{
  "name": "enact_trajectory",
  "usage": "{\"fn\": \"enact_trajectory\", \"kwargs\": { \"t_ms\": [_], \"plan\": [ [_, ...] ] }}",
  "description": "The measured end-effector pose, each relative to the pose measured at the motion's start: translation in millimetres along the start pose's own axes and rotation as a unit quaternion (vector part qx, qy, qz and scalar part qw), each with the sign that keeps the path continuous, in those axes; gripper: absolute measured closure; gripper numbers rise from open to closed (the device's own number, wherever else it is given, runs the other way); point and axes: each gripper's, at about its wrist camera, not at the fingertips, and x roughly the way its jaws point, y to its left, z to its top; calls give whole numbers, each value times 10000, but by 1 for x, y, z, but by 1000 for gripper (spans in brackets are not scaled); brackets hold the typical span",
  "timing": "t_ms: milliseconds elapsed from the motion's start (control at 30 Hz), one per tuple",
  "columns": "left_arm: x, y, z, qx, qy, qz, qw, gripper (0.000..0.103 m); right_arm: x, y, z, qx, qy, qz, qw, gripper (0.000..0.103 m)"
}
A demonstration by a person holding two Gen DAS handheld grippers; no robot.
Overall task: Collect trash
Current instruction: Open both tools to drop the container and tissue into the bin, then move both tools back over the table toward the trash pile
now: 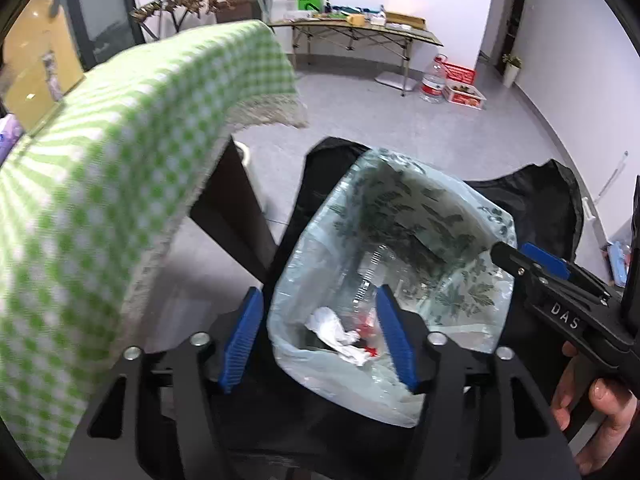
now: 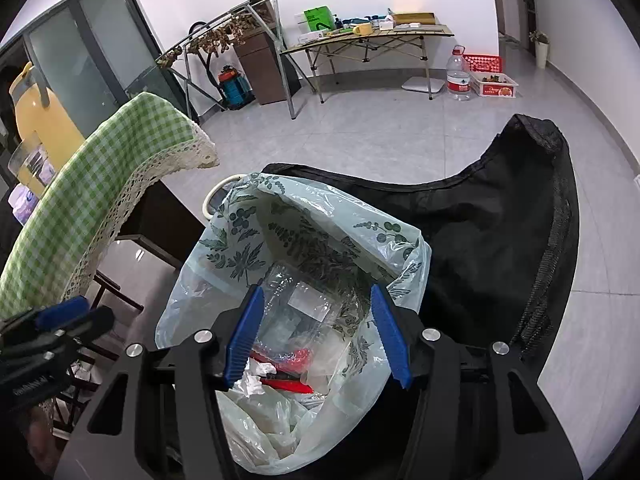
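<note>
Trash bag, pale leaf-print plastic, mouth agape directly below both grippers; holds clear bottle, white tissue, red wrapper. Left gripper: released, empty. Right gripper: released, empty. Checked tablecloth left of both

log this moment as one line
stage: over open trash bag | left gripper: open, empty | right gripper: open, empty | in bag: clear bottle, white tissue

Right gripper jaws spread wide over pale leaf-print trash bag, mouth open. Inside: clear plastic bottle, red wrapper, white tissue. Black bag at 2 o'clock; green checked tablecloth at 9 o'clock.
</note>
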Motion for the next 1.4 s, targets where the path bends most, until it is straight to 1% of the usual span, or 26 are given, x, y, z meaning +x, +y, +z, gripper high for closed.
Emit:
{"fn": "enact_trajectory", "kwargs": {
  "t_ms": [33,100,133,300,367,500,567,600,700,767,867,1000,1033,1100,1233,1333,1400],
  "plan": [
    [-5,3,0,-28,-90,78,9999,33,1,1,0,-6,11,5,10000,46],
    [-12,7,0,-90,-210,122,9997,30,3,2,0,-21,48,20,10000,45],
    [-16,8,1,-127,-253,119,9995,27,3,2,0,-30,48,10,10000,45],
    [-39,16,5,-298,-540,0,9981,26,-3,11,0,-154,-10,-72,9999,45],
    [-56,23,6,-383,-712,33,9967,25,-8,16,3,-206,-84,-31,9997,45],
    [-99,45,5,-686,-1202,84,9903,17,-21,35,10,-427,-251,-34,9988,45],
    [-116,56,3,-821,-1364,180,9871,15,-29,43,14,-491,-339,-8,9982,45],
    [-126,61,2,-883,-1435,252,9854,13,-33,47,16,-525,-385,17,9979,45],
    [-157,81,-5,-1134,-1751,459,9769,10,-48,61,21,-671,-579,43,9961,44],
    [-183,98,-15,-1311,-2008,547,9693,8,-57,74,24,-805,-664,56,9945,44],
    [-209,119,-27,-1507,-2214,663,9612,7,-69,94,26,-968,-794,143,9920,44],
    [-240,148,-49,-1762,-2373,897,9511,7,-83,127,25,-1188,-924,359,9880,42],
    [-251,159,-58,-1861,-2451,966,9465,7,-87,139,24,-1267,-947,431,9865,42],
    [-263,174,-72,-1980,-2531,1056,9411,7,-94,161,22,-1446,-998,571,9828,42],
    [-285,214,-109,-2245,-2529,1390,9308,7,-107,201,14,-1725,-1111,806,9754,41],
    [-303,238,-132,-2534,-2609,1463,9200,7,-115,224,9,-1862,-1147,981,9709,40],
    [-313,250,-143,-2620,-2675,1481,9153,7,-120,236,6,-1951,-1147,1070,9682,40]
  ]
}}
